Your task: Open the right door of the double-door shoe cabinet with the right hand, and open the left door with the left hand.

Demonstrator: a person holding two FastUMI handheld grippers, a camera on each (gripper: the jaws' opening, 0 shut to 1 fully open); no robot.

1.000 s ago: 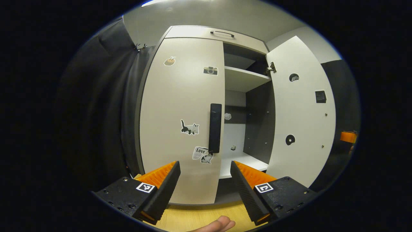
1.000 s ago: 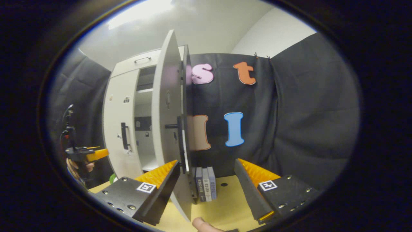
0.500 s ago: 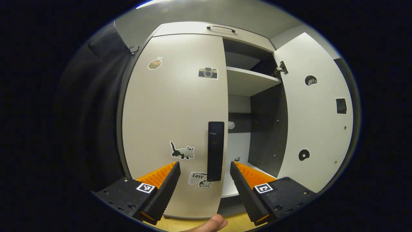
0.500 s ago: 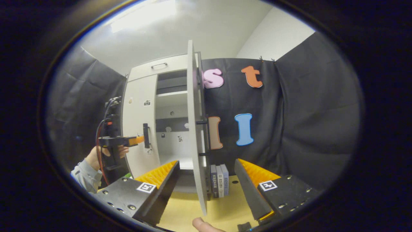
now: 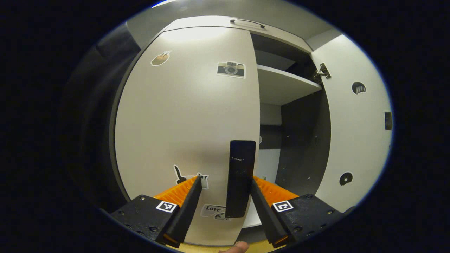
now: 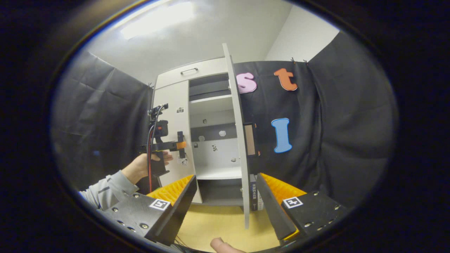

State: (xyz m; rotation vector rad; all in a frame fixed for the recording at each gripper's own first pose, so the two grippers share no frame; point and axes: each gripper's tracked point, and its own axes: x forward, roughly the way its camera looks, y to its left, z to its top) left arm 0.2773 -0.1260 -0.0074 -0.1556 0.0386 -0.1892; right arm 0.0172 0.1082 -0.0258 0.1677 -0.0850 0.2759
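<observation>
The shoe cabinet's left door [image 5: 186, 116] is closed, pale with several stickers and a black vertical handle [image 5: 240, 177]. My left gripper [image 5: 225, 207] is open, and the handle's lower part stands between its orange-ribbed fingers [image 5: 262, 202], closer to the right one. The right door [image 5: 355, 133] stands swung open, baring the shelves [image 5: 284, 86]. In the right gripper view that door [image 6: 240, 140] appears nearly edge-on, and my right gripper [image 6: 225, 207] hangs open in front of it, holding nothing. The left gripper [image 6: 172, 144] is farther off at the left door's handle, held by a hand [image 6: 147, 167].
A yellow wooden surface [image 6: 218, 225] lies below the cabinet. Several books [image 6: 255, 200] stand behind the open right door. A drawer with a handle [image 5: 248, 23] tops the cabinet. Black cloth walls close in on both sides.
My left gripper has moved in on the left door until its handle sits between the fingers. My right gripper has drawn back from the open right door.
</observation>
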